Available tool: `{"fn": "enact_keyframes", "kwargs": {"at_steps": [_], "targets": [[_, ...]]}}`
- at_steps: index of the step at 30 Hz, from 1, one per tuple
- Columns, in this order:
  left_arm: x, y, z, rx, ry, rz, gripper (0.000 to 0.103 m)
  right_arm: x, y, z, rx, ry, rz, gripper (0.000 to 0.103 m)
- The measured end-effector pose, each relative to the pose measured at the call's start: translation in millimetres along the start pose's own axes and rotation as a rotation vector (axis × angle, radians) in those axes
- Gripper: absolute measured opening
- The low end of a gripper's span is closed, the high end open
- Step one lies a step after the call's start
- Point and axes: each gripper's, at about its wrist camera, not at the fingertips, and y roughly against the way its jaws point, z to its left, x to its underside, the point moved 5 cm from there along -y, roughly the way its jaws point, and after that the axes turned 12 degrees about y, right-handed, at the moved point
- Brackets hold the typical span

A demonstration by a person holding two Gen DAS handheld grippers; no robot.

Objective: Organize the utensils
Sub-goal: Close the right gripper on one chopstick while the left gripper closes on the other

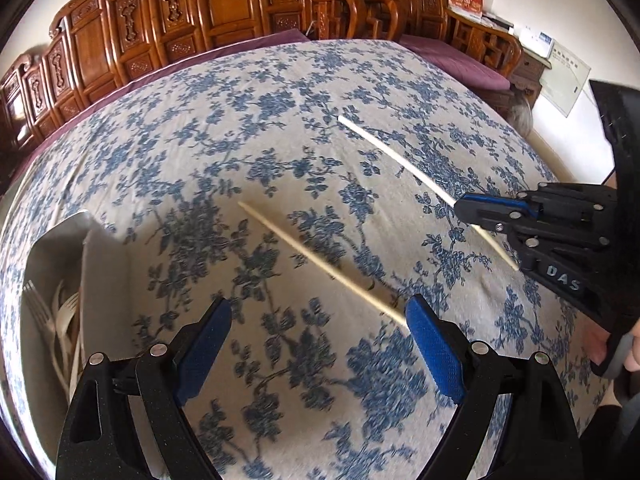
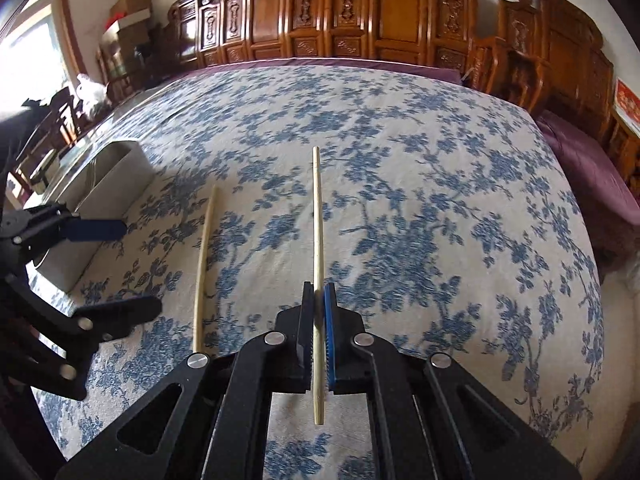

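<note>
Two pale wooden chopsticks are in view. My right gripper point(image 2: 319, 300) is shut on one chopstick point(image 2: 317, 216), which points forward above the cloth; it also shows in the left wrist view point(image 1: 400, 160), held by the right gripper point(image 1: 464, 208). The other chopstick point(image 1: 316, 260) point(image 2: 204, 264) lies on the floral cloth. My left gripper point(image 1: 318, 320) is open, with its right finger point(image 1: 434, 348) at the near end of that lying chopstick. A white utensil box point(image 1: 60, 240) point(image 2: 116, 188) at the left holds several pale forks point(image 1: 56, 316).
The surface is a bed or table under a blue floral cloth point(image 2: 400, 200). Carved wooden furniture point(image 2: 360, 12) lines the far side, with a purple cushion point(image 2: 592, 176) at the right. The cloth drops off at the right edge.
</note>
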Motion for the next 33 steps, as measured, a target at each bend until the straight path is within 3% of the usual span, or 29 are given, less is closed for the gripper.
{"fn": "enact_keyframes", "kwargs": {"at_steps": [14,20,24,33], "targets": [[0.7,-36.5,-26.3,-0.073,-0.009,0.054,0.085,3.6,11.4,-19.6,0.04,-0.039,-0.023,0.006],[7.7,-33.8,-17.7,-0.044,0.041,0.07,0.083,4.2,8.9,-19.6,0.05,-0.036,-0.016,0.006],[12.8,-27.8,-11.9,-0.037,0.047,0.064,0.071,2.5,9.7,-17.3,0.048,-0.033,-0.02,0.006],[20.9,-14.2,7.4,-0.045,0.103,0.032,0.015,-4.0,12.3,-8.6,0.012,-0.02,-0.042,0.006]]}}
